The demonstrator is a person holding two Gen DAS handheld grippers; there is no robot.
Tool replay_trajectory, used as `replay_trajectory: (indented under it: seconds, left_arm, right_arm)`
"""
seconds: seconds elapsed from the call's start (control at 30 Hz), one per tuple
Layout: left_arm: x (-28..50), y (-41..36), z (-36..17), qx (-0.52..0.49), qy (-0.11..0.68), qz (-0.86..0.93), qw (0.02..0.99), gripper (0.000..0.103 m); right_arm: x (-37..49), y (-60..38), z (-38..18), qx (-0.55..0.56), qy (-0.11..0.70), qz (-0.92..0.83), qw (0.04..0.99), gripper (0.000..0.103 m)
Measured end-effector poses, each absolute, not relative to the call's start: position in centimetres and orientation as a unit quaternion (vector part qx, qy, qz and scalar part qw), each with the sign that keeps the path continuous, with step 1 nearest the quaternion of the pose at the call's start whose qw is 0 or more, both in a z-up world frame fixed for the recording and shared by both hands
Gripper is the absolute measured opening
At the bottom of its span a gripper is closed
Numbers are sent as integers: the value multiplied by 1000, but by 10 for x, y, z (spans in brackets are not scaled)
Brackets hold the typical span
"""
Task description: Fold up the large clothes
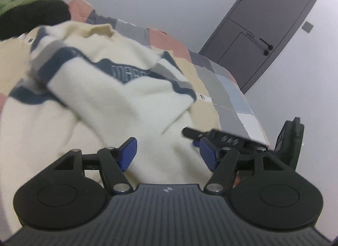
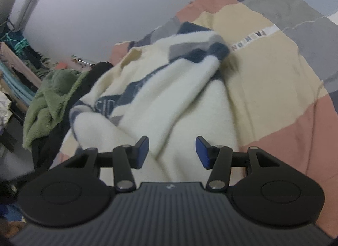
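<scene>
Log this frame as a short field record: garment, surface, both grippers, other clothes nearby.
garment: cream knit sweater with navy and grey stripes, rumpled, not yet folded flat
surface: patchwork bedspread in pink, tan and grey blocks
left gripper: open, sweater fabric between the blue pads, not clamped
right gripper: open, over the sweater's near edge
other clothes: green fleece garment and black garment heaped beyond the sweater
background: grey door

- My left claw stands wide open, its blue pads well apart with nothing pinched between them.
- My right claw is open too, blue pads spread about as wide.
- In the left wrist view, the right claw shows just beyond my left one, blurred.
</scene>
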State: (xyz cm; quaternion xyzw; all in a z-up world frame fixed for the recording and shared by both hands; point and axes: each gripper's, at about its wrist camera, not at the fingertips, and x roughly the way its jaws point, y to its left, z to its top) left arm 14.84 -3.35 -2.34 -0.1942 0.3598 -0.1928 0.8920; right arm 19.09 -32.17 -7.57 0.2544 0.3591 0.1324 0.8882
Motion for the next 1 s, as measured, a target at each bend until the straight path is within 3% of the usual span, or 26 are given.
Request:
replay_trajectory:
  seconds: [0.13, 0.4, 0.73, 0.83, 1.0]
  left_arm:
    - [140, 3, -38, -179, 337, -135, 914, 71]
    - [161, 67, -86, -255, 341, -99, 899, 71]
    - [178, 71, -111, -252, 336, -117, 900, 71]
    - [179, 82, -112, -289, 326, -121, 892, 71]
    - [178, 112, -109, -364, 300, -111, 875, 70]
  right_arm:
    - [190, -314, -67, 255, 344, 157, 890, 53]
    - [186, -262, -60, 169, 342, 200, 902, 53]
    - [205, -229, -72, 107, 317, 200, 921, 51]
    - [206, -221, -73, 100, 314, 220, 918, 28]
    - [190, -207, -60, 74, 285, 294, 909, 21]
